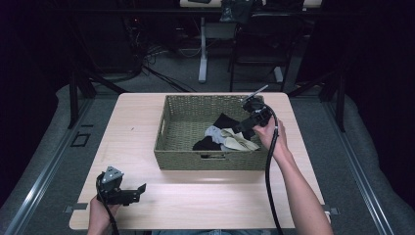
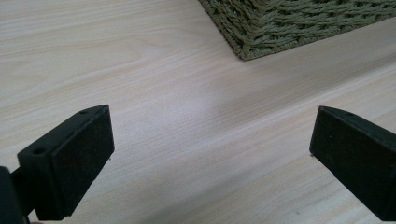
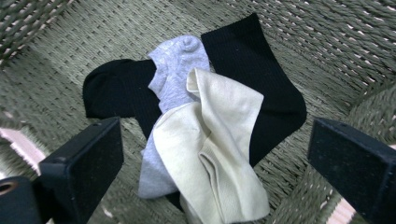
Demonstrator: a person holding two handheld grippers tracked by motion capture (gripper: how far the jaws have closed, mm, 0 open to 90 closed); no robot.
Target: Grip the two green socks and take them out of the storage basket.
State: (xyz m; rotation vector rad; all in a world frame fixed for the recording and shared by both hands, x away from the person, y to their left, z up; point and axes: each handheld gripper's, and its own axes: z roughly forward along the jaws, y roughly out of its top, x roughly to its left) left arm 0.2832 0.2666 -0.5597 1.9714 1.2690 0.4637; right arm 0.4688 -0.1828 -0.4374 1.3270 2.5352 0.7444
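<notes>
A green woven basket (image 1: 181, 159) stands on the wooden table (image 1: 132, 142), and its corner (image 2: 261, 32) shows in the left gripper view. Inside lie a cream sock (image 3: 219, 154), a grey sock (image 3: 175, 74) and a black sock (image 3: 261, 79), heaped together (image 1: 225, 137). My right gripper (image 1: 242, 128) hangs over the basket's right side, above the heap, open with nothing between its jaws (image 3: 212, 163). My left gripper (image 1: 139, 190) rests low over the table's near left part, open and empty (image 2: 210, 158).
Bare wood lies between the left gripper and the basket's front wall. A handle slot (image 1: 213, 156) is cut in that wall. Beyond the table stand dark chair and stand legs (image 1: 202, 54) on a grey floor.
</notes>
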